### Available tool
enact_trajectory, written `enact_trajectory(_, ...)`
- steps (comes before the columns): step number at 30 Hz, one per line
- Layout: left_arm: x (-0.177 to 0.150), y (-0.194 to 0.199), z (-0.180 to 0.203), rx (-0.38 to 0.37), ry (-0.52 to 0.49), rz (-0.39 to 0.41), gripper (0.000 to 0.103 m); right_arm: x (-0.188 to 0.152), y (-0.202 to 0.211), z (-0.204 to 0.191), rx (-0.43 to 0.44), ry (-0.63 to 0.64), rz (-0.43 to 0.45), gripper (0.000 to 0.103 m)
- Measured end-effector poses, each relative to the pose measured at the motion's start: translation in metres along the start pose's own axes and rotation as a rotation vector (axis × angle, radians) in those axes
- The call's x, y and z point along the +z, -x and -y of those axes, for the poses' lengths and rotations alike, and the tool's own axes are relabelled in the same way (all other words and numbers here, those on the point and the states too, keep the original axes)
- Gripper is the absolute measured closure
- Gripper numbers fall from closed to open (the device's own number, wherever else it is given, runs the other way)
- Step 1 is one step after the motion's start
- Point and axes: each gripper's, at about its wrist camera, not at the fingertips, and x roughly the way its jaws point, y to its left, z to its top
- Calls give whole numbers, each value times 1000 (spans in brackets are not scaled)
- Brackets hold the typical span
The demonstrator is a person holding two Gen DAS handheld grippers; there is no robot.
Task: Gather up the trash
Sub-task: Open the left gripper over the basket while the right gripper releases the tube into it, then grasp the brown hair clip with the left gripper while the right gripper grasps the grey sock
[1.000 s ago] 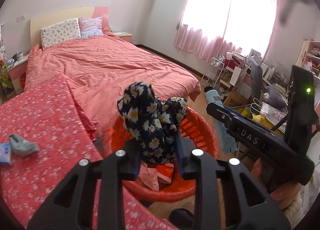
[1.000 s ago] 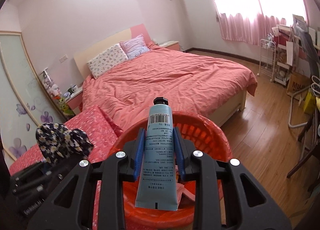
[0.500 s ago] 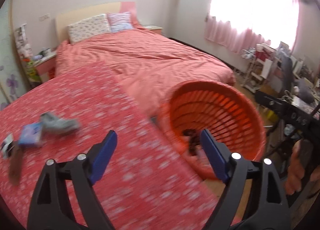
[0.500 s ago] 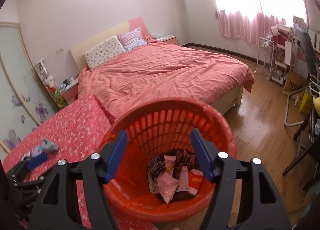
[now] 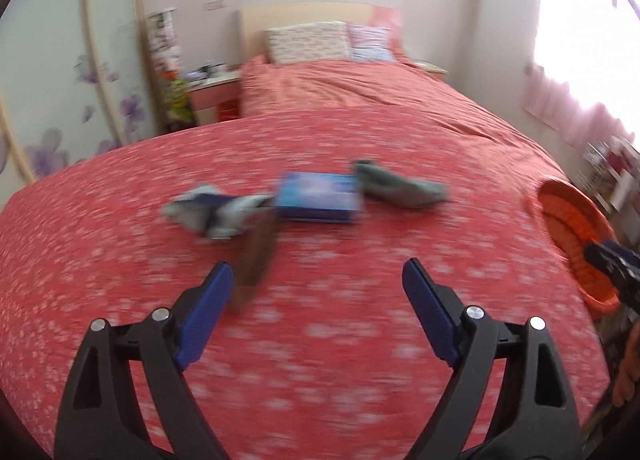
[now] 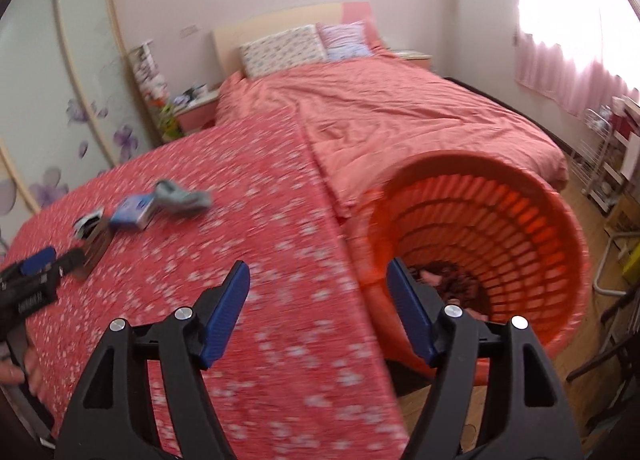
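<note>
Several pieces of trash lie on the red flowered table: a blue packet, a grey crumpled cloth, a white and blue wrapper and a flat brown piece. My left gripper hovers open just short of them, with nothing between its fingers. My right gripper hangs over the table's right edge beside the orange basket. Its jaws are opening and hold nothing. Dropped trash lies at the basket's bottom. The picture is blurred by motion.
A bed with a pink cover stands behind the table. A bedside table and a sliding wardrobe are at the far left. Wooden floor, a wire rack and chair legs lie right of the basket.
Both grippers let go over the basket, the left of a flowered cloth, the right of a blue tube, and opened. Both then swung left, the left one to the trash on the table.
</note>
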Motion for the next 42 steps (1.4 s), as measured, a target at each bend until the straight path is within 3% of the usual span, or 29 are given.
enact_trajectory(2, 1, -9, -23, 29, 37, -13, 18, -1, -5, -11, 12, 19, -13, 33)
enact_trajectory(5, 2, -24, -40, 4, 69, -51, 25, -2, -13, -27, 24, 43, -32, 33)
enact_trajectory(7, 5, -39, -41, -40, 76, -92, 34, -3, -20, -37, 29, 56, -42, 33)
enact_trajectory(11, 7, -58, -33, -36, 52, -127, 45, -3, -30, -50, 30, 80, -56, 33)
enact_trajectory(15, 10, -67, -38, -40, 69, -136, 78, -1, -42, -63, 46, 94, -77, 33)
enact_trajectory(17, 7, -64, -43, -65, 81, -139, 87, 1, -48, -71, 68, 99, -89, 33)
enact_trajectory(24, -17, -42, -68, -71, 92, -161, 88, 22, -75, -99, 88, 129, -70, 34)
enact_trajectory(31, -25, -34, -85, -106, 130, -154, 81, 46, -113, -133, 67, 191, -88, 41)
enact_trajectory(35, -20, -37, -89, -104, 140, -151, 76, 48, -127, -145, 41, 239, -120, 54)
enact_trajectory(38, -17, -40, -91, -112, 149, -147, 79, 44, -129, -141, 40, 231, -134, 79)
enact_trajectory(40, -14, -41, -90, -142, 154, -148, 89, 42, -123, -134, 65, 205, -139, 84)
enact_trajectory(42, -14, -40, -89, -151, 143, -150, 89, 39, -115, -127, 83, 177, -142, 85)
